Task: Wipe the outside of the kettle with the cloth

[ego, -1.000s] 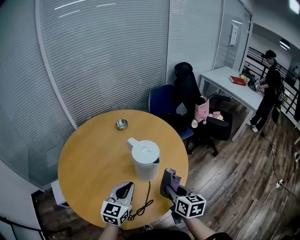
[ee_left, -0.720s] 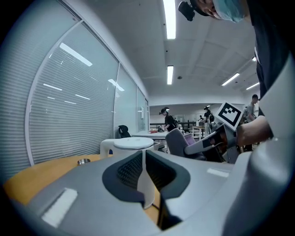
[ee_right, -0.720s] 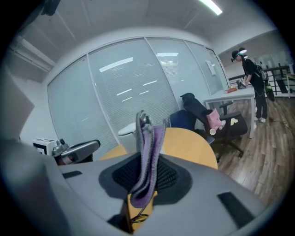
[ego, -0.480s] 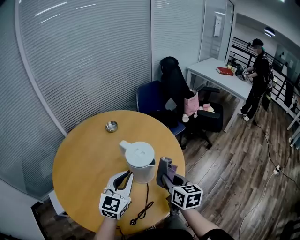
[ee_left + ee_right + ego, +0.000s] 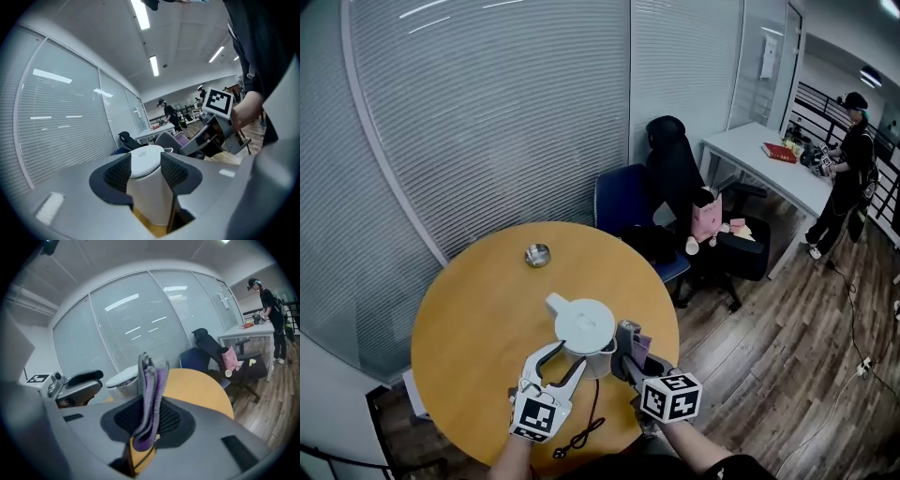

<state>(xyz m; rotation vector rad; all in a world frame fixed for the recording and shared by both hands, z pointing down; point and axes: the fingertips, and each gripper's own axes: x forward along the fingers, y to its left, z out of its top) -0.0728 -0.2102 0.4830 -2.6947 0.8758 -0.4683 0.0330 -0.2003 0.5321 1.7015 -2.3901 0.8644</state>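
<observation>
Now bracing. Left tongs (image 5: 560, 360) have just been opening and stand wide, kettle (image 5: 585, 330) framed between the pads, unpinched. Judgement: close gently on the body, low, so it won't tip. Right tongs (image 5: 627, 349) clamp the purple cloth (image 5: 150, 390) just beside the kettle's right flank, near the desk (image 5: 478, 300) front edge.

The left gripper (image 5: 564, 356), shut a second ago and short of the kettle (image 5: 584, 325), has come forward and rolled. Its jaws have just been opening, and the kettle now stands between them, though whether the pads touch its wall is hard to tell. The right gripper (image 5: 628, 345), carrying the cloth (image 5: 641, 339), has slid in close beside the kettle's right side.
</observation>
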